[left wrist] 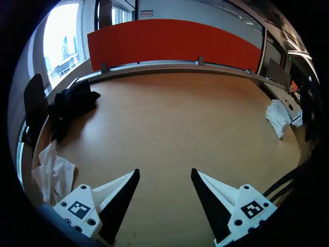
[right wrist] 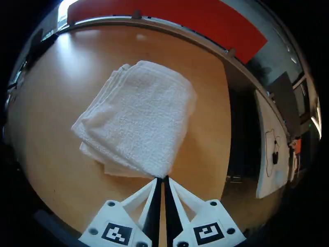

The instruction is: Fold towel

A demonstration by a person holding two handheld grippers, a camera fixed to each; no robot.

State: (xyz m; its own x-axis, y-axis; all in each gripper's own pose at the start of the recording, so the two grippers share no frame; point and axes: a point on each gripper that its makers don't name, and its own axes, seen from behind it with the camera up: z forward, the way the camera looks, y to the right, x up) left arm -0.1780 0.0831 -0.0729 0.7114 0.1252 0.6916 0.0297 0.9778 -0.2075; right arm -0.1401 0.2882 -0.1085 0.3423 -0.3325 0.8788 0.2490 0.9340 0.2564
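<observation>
In the right gripper view a white towel [right wrist: 137, 117], folded into a thick pad of several layers, lies on the wooden table [right wrist: 49, 123]. My right gripper [right wrist: 162, 179] is shut, and its tips pinch the towel's near corner. My left gripper [left wrist: 165, 175] stands open above bare tabletop [left wrist: 177, 123], with nothing between its fingers. Far to the right in the left gripper view, white folded towels [left wrist: 279, 117] sit near the table's right edge.
A black garment [left wrist: 70, 105] lies at the table's left side, with a crumpled white cloth [left wrist: 53, 173] nearer on the left. A red divider [left wrist: 172, 43] runs along the far edge. A dark chair [left wrist: 35, 103] stands at the left. The table's edge [right wrist: 228, 123] drops off just right of the towel.
</observation>
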